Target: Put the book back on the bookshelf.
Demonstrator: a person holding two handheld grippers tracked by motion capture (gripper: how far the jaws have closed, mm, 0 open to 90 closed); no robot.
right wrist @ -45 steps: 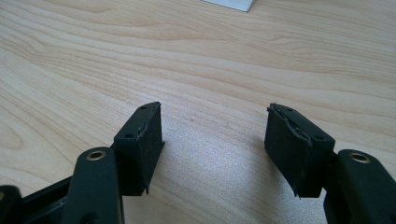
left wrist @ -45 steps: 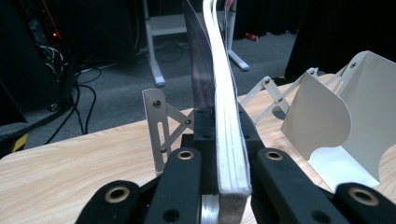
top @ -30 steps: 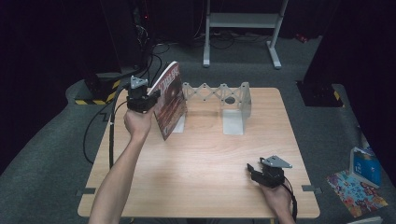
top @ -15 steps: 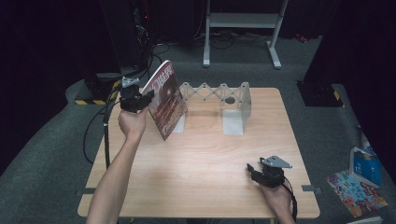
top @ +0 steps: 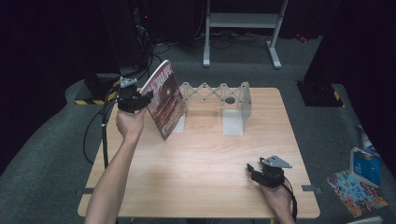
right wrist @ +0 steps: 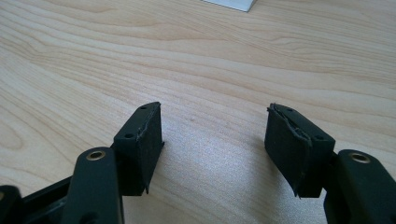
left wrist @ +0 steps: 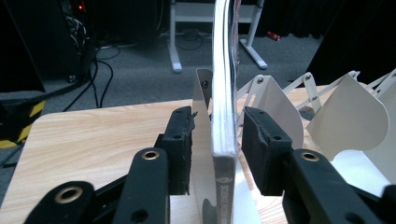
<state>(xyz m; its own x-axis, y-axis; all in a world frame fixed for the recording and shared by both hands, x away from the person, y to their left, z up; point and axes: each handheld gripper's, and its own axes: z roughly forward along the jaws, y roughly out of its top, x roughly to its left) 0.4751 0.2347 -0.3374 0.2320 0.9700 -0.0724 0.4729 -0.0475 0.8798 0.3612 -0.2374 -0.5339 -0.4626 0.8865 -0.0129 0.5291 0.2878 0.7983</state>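
A book (top: 164,99) with a red-brown cover stands tilted at the left end of a white accordion rack (top: 224,95) on the wooden table (top: 201,154). My left gripper (top: 142,99) is at the book's left edge. In the left gripper view the book's edge (left wrist: 223,116) runs between the jaws of the left gripper (left wrist: 217,149). The jaws have just been opening, and a gap shows on each side of the book. Near the front right of the table my right gripper (top: 252,170) rests low and open. Bare wood lies between the jaws of the right gripper (right wrist: 215,144).
White rack dividers (left wrist: 348,112) fan out to the right behind the book. A metal stand (top: 243,23) and cables (top: 159,46) are on the floor beyond the table. A blue box (top: 364,163) and a colourful sheet (top: 357,191) lie on the floor at right.
The left gripper's jaws have parted from the book and the hand has drawn slightly left. The book stays tilted at the rack. The right gripper has not moved.
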